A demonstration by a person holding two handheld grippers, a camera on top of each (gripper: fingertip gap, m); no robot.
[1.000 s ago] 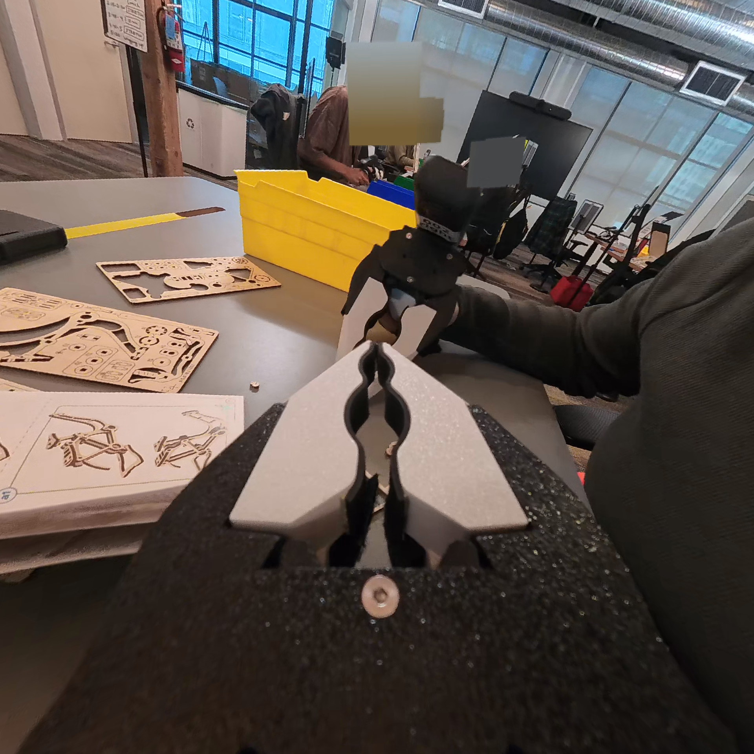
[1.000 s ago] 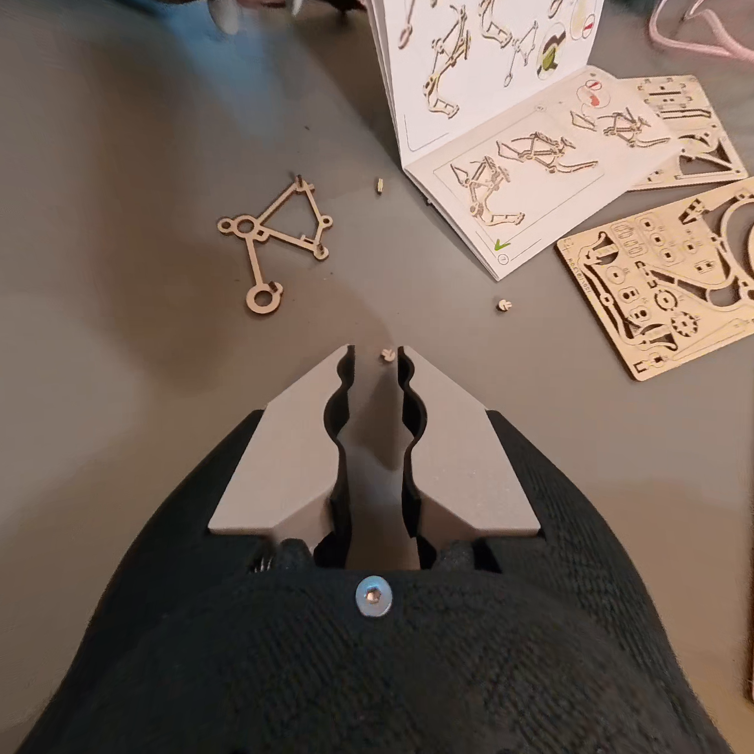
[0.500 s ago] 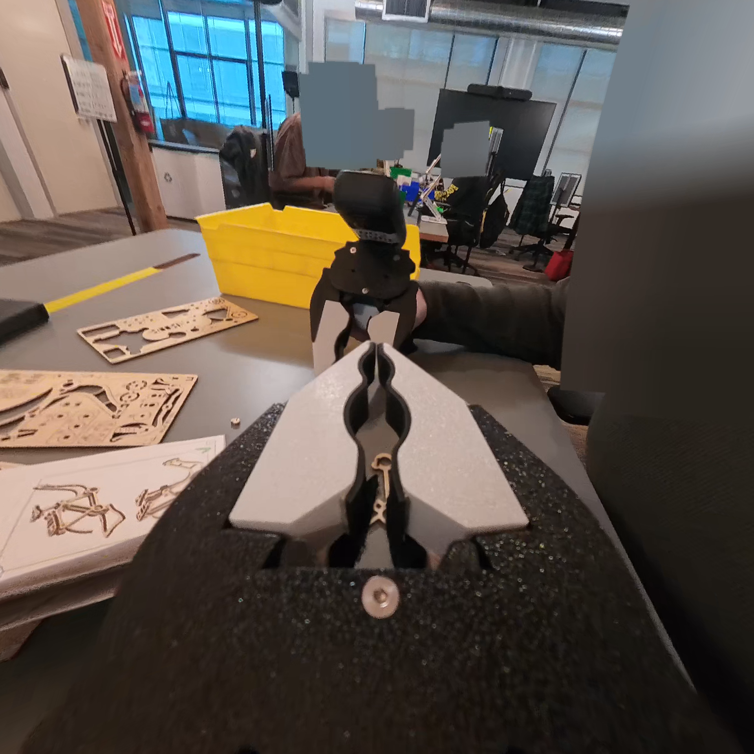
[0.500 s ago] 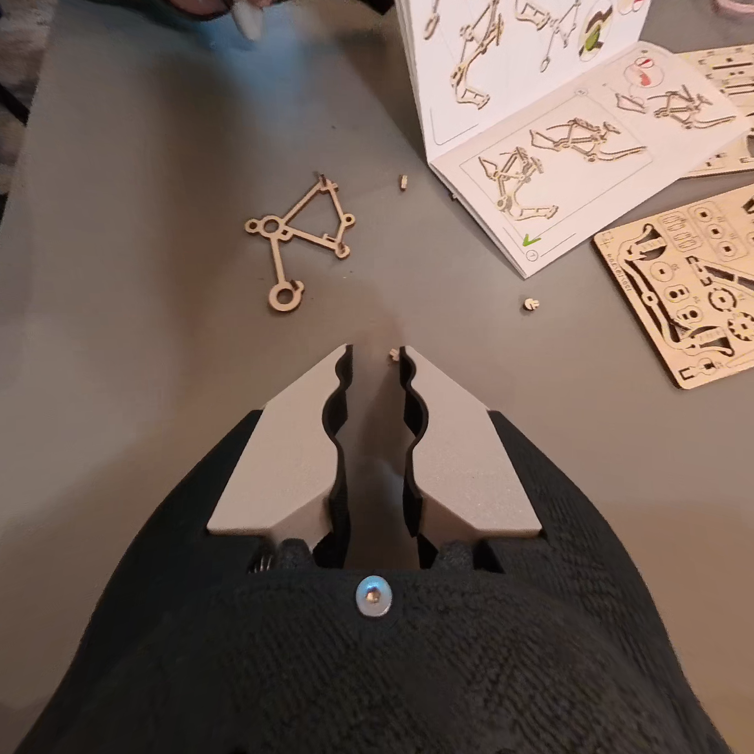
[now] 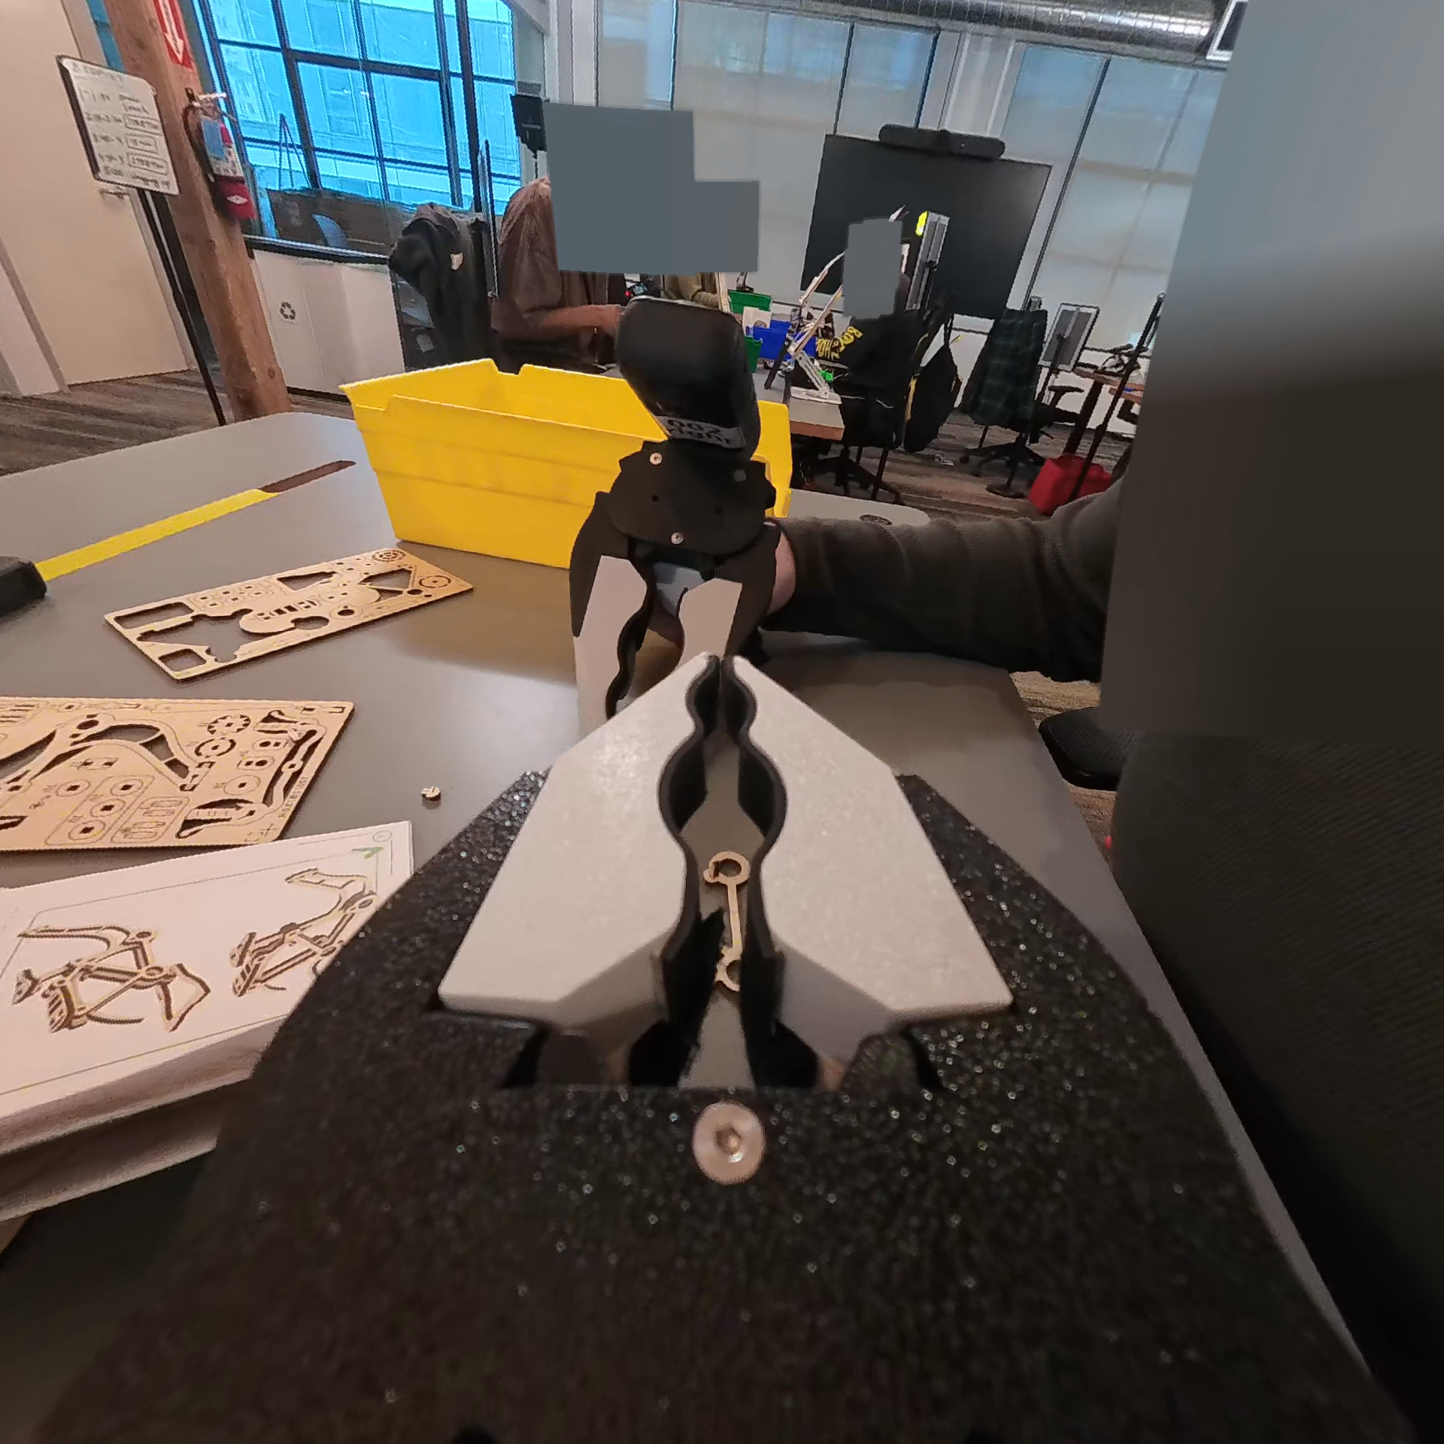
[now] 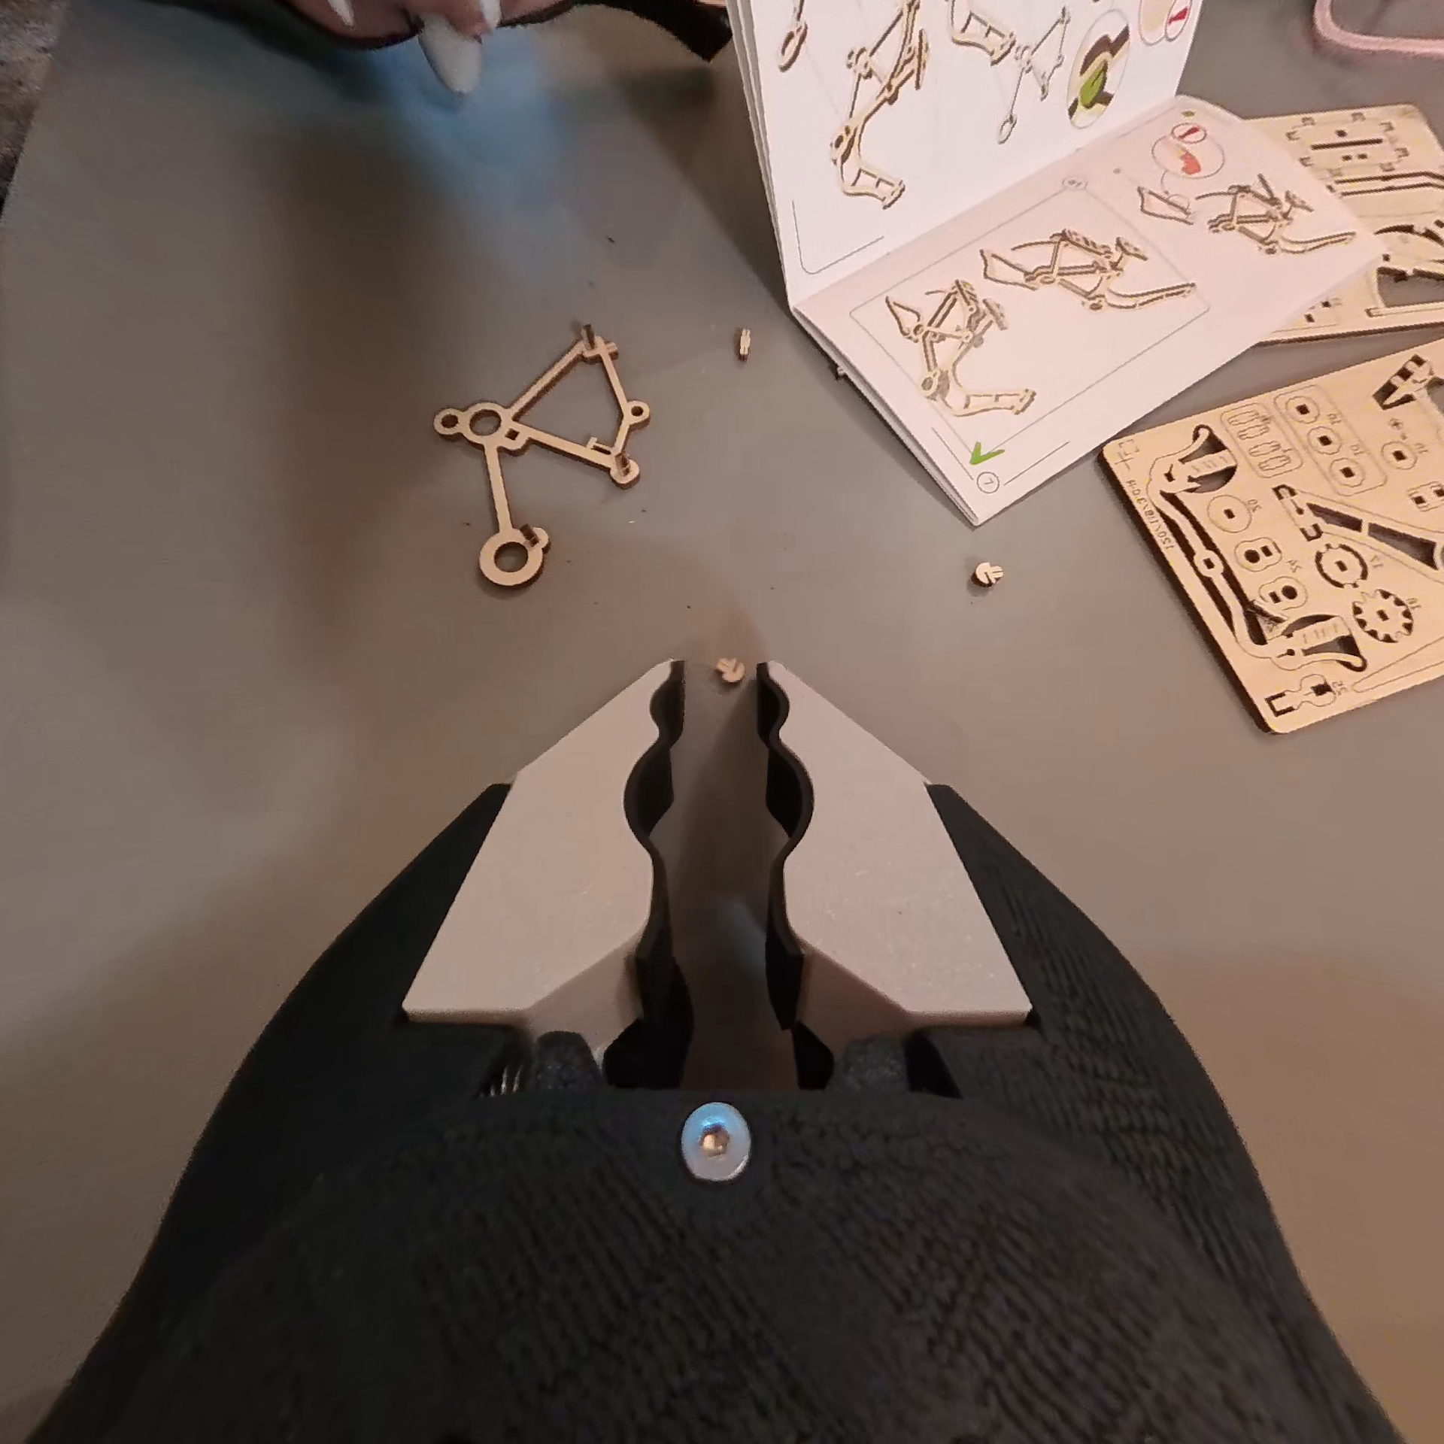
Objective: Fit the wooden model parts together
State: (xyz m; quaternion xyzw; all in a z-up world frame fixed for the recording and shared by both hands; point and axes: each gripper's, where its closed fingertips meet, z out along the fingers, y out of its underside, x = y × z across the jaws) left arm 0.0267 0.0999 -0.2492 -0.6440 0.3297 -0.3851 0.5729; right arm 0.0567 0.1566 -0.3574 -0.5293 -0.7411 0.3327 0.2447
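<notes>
My right gripper (image 6: pixel 720 668) points down at the grey table (image 6: pixel 234 703). It is open, and a tiny round wooden pin (image 6: pixel 728 670) lies on the table between its fingertips, with a gap to each pad. A flat wooden frame of rings and struts (image 6: pixel 539 453) lies beyond it to the left. My left gripper (image 5: pixel 719 664) is shut, tips together. Through the hollow between its fingers I see part of the wooden frame (image 5: pixel 728 914) lying on the table below. The right gripper (image 5: pixel 648 688) also shows in the left wrist view, upright just behind the left fingertips.
An open instruction booklet (image 6: pixel 1000 297) and punched wooden sheets (image 6: pixel 1313 547) lie to the right. Loose pins (image 6: pixel 988 574) (image 6: pixel 742 344) lie on the table. A yellow bin (image 5: pixel 500 461) stands behind. A sleeved arm (image 5: pixel 938 586) crosses the table's right edge. The gap from one gripper's tips to the other's is roughly 12 cm.
My right gripper's jaws narrowed a little and shifted, so the pin now lies between the tips. My left gripper stayed shut and moved, bringing the frame into view through its gap.
</notes>
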